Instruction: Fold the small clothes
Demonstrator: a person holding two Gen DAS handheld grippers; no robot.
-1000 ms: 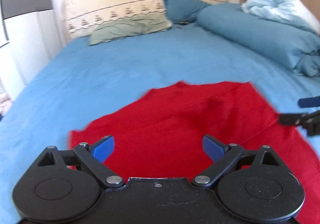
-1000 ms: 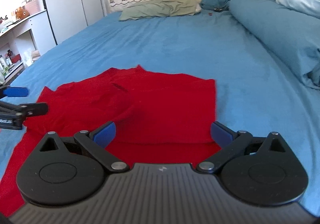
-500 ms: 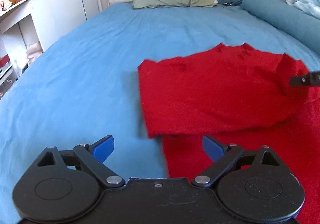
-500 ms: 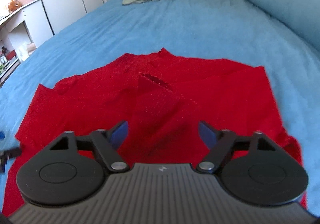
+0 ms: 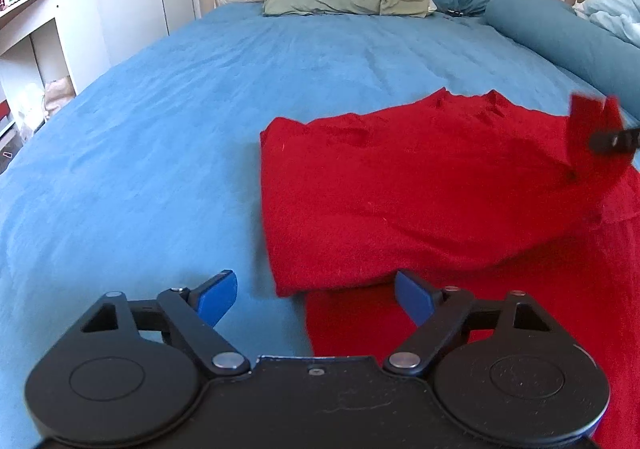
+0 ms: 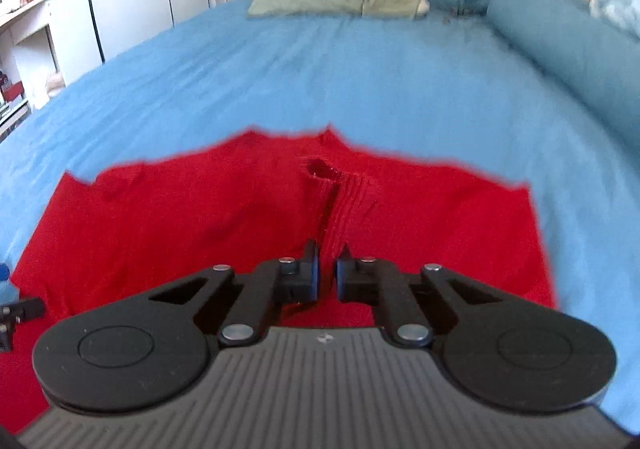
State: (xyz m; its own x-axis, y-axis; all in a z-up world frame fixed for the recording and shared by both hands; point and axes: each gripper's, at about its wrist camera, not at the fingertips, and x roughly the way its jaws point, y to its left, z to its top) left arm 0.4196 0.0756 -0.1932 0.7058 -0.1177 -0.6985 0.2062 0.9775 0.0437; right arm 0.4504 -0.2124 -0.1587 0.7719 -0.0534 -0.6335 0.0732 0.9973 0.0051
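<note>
My right tongs (image 6: 328,263) have just closed on a raised fold of the red garment (image 5: 420,185), which lies on the bed (image 5: 160,137). My left tongs (image 5: 316,299), jaws apart though slightly narrowed, have dropped to its near-left edge, so I judge the next fold is starting.

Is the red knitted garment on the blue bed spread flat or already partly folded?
Partly folded. One part of the red knitted garment lies doubled over its lower layer, and the right gripper pinches a raised fold.
</note>
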